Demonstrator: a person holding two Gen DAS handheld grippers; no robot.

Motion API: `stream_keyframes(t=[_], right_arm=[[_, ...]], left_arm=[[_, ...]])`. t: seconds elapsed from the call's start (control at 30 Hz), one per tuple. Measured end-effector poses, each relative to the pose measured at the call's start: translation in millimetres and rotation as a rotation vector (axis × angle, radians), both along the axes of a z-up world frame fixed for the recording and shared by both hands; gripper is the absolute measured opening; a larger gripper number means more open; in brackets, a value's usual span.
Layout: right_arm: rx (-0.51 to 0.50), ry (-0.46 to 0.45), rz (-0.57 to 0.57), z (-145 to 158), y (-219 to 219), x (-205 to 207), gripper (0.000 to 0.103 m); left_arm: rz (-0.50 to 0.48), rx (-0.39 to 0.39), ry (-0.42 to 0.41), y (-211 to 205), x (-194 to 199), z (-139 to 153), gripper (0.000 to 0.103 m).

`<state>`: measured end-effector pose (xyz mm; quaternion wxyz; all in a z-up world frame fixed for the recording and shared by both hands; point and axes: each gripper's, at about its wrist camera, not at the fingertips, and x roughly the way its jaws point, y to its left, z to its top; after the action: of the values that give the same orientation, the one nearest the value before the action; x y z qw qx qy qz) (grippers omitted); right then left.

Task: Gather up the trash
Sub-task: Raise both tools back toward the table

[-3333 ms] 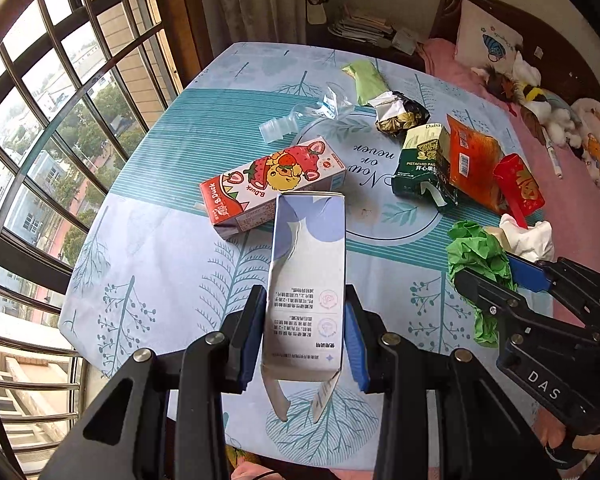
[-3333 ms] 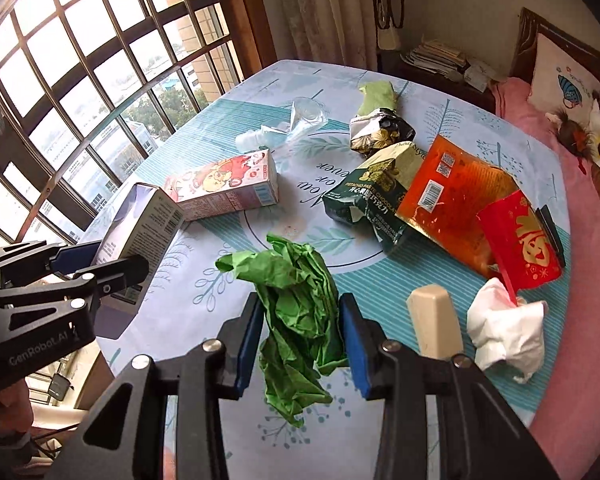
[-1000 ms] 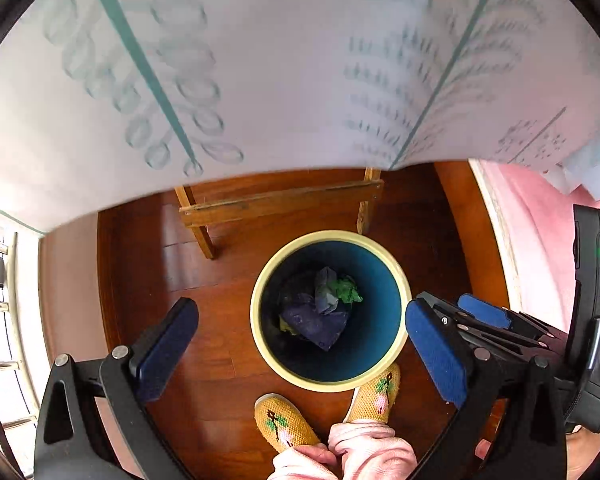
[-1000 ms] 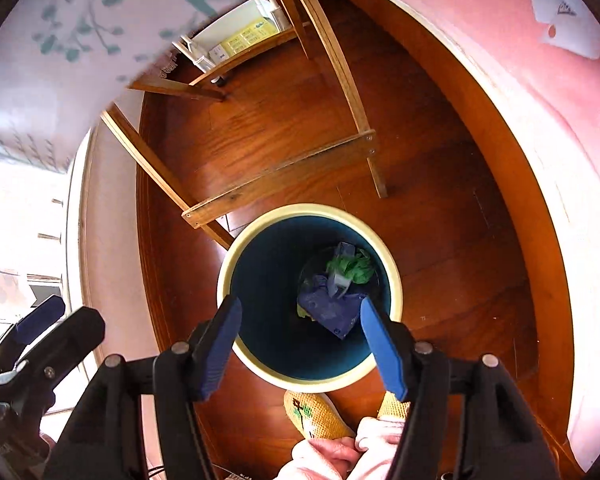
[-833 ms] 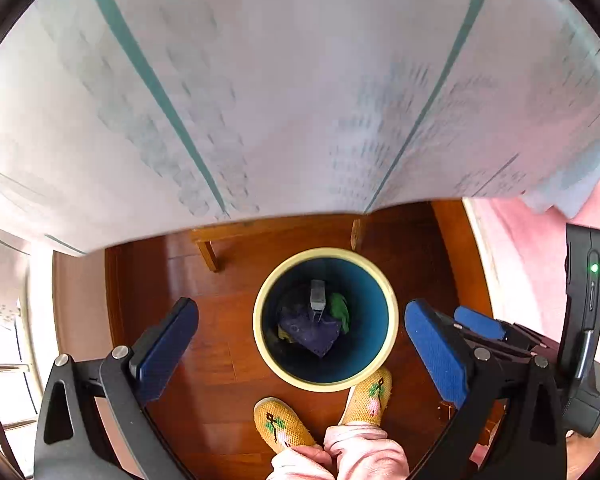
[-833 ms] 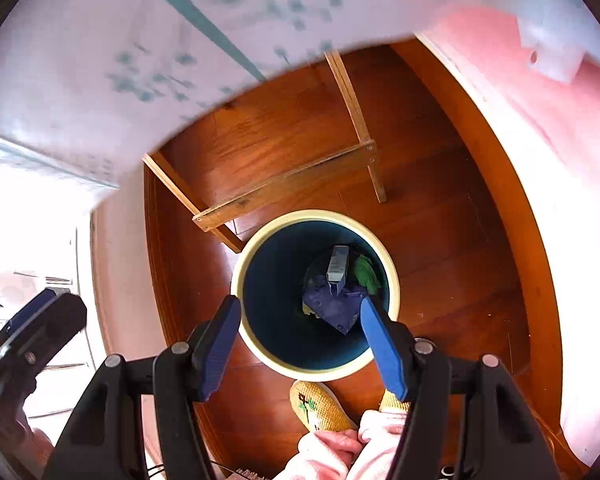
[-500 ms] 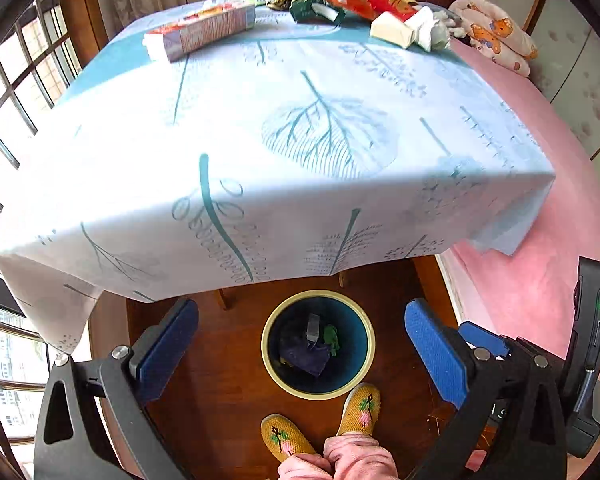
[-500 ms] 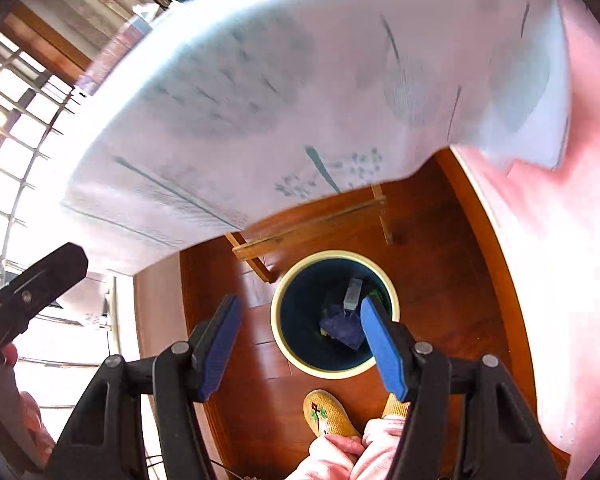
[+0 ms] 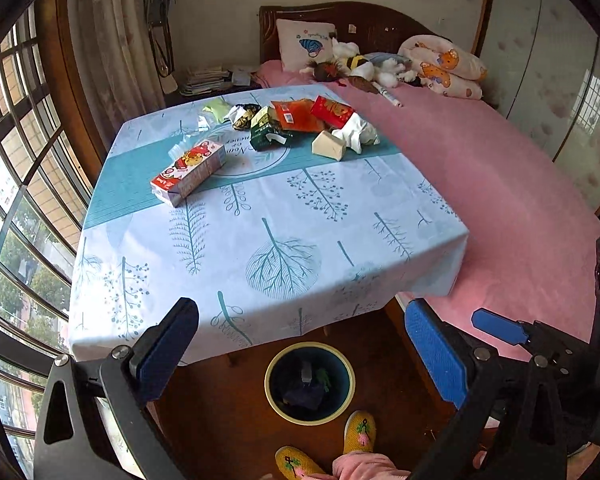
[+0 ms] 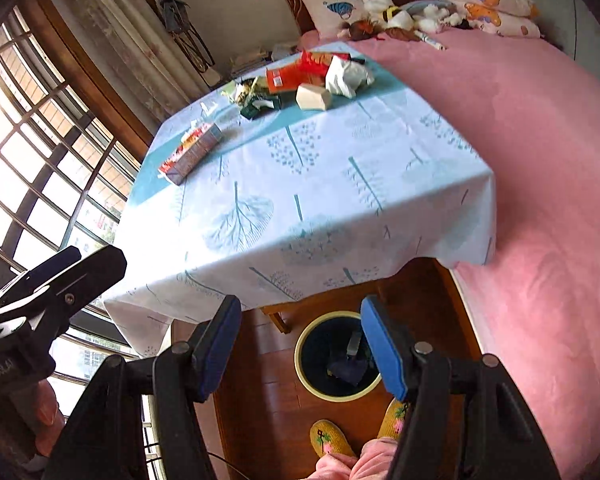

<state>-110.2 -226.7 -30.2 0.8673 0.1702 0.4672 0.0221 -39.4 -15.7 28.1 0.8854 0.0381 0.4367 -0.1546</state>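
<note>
A round bin (image 9: 272, 388) with a cream rim stands on the wooden floor below the table's near edge; it holds a pale carton and green paper. It also shows in the right wrist view (image 10: 300, 364). My left gripper (image 9: 302, 358) is open and empty above the bin. My right gripper (image 10: 300, 350) is open and empty too. On the table (image 9: 260, 240) lie a red drink carton (image 9: 188, 172), a cream block (image 9: 329, 145), a white tissue (image 9: 356, 132), and green, orange and red wrappers (image 9: 296, 118).
A pink bed (image 9: 500, 184) with pillows and soft toys runs along the table's right side. Barred windows (image 9: 16, 184) line the left. The person's yellow slippers (image 9: 358, 432) stand just in front of the bin.
Both grippers let go of the carton and the green paper into the bin. Both have since risen and tilted up, so the tabletop has come back into view.
</note>
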Motion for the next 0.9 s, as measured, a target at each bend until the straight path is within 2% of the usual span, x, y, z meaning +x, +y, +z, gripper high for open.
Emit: stream_keyframes(t=[0.2,0.43,0.67,0.8,0.9], right_arm=[[-0.047,-0.115,-0.009,52.4,-5.7,1.3,0.063],[-0.116,-0.201,-0.004,87.4,-7.2,10.1,0.063],[-0.165,-0.237,-0.031,91.8,-22.9,39.1,0.063],[-0.158,-0.217,-0.028,82.9,-45.2,77.3,0.063],[-0.145,-0.213,-0.001,74.5,-66.1,114.9,0.063]], left_arm=[[0.003,-0.027,-0.042,-3.3,6.6,35.5,0.102],[-0.017,-0.049,-0.077,-12.0,18.9,54.2,0.102],[0.027,-0.02,-0.091,-26.0,50.8,56.4,0.101],[0.059,0.005,-0.069,-40.7,84.5,43.8,0.101],[0.082,0.011,-0.023,-57.2,118.8,30.8,0.1]])
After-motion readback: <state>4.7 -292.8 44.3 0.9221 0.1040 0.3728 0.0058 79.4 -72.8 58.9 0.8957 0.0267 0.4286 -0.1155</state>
